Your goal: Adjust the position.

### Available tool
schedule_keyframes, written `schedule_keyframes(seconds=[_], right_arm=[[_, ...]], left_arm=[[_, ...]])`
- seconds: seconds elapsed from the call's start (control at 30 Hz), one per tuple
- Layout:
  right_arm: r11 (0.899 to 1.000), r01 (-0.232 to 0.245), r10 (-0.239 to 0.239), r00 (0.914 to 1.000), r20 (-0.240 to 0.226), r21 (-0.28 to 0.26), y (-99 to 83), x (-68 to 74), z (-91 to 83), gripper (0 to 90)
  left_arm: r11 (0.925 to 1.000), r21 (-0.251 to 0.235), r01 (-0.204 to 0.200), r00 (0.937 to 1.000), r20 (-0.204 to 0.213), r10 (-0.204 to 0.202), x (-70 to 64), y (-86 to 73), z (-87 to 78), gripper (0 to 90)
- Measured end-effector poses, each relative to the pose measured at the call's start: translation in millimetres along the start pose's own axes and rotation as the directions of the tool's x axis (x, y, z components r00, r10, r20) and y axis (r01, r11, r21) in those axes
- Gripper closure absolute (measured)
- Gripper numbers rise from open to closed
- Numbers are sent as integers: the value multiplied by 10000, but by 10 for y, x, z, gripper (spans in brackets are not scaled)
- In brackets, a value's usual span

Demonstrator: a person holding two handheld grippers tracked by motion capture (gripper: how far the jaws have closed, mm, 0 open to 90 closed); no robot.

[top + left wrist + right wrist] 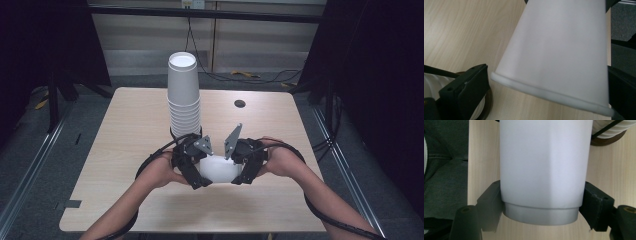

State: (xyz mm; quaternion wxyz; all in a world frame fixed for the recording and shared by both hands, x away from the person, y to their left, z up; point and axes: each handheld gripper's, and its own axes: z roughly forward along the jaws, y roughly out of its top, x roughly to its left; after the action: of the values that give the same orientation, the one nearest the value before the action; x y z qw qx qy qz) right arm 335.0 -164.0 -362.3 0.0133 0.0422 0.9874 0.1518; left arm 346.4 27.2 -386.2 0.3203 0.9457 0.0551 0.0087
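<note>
Two forearms come in from the near edge of the surface, each hand holding a tool. Between them lies a white paper cup on its side, held just above the wood. From the left tool, the cup's rolled rim sits at the near end, between the black jaws, and the body runs away toward the other tool. That tool pinches the rim end, one jaw on each side. From the right tool, the cup's base end is nearest, and both jaws press against the cup's wall just above the base ring, pinching it. Beyond the left tool, on its far side, a tall stack of white cups stands upright, close behind the tools.
</note>
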Motion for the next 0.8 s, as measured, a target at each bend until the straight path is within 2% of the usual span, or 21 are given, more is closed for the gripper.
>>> schedule_keyframes(seconds=[0.07, 0.13, 0.43, 0.6, 0.8], right_arm=[[9999, -60, 59, 9999, -113, -158, -13, -5, -2, 275], [9993, -127, 128, 9999, 35, -357, -28, -13, -10, 275], [9931, -434, 427, 9991, -84, -1089, -134, -27, -41, 274], [9832, -602, 578, 9981, -189, -1725, -193, -50, -57, 273], [9724, -698, 664, 9975, -225, -2226, -226, -57, -70, 272]], left_arm=[[9999, -167, 15, 10000, 46, -14, -1, -3, -17, 0], [9994, -340, 17, 10000, 72, -14, 3, -7, -32, 0], [9938, -1033, 421, 9991, 138, -408, 41, -71, -80, 0], [9917, -1147, 581, 9980, 306, -550, 55, -98, -75, 0], [9857, -1486, 800, 9962, 458, -739, 70, -116, -66, 0]])
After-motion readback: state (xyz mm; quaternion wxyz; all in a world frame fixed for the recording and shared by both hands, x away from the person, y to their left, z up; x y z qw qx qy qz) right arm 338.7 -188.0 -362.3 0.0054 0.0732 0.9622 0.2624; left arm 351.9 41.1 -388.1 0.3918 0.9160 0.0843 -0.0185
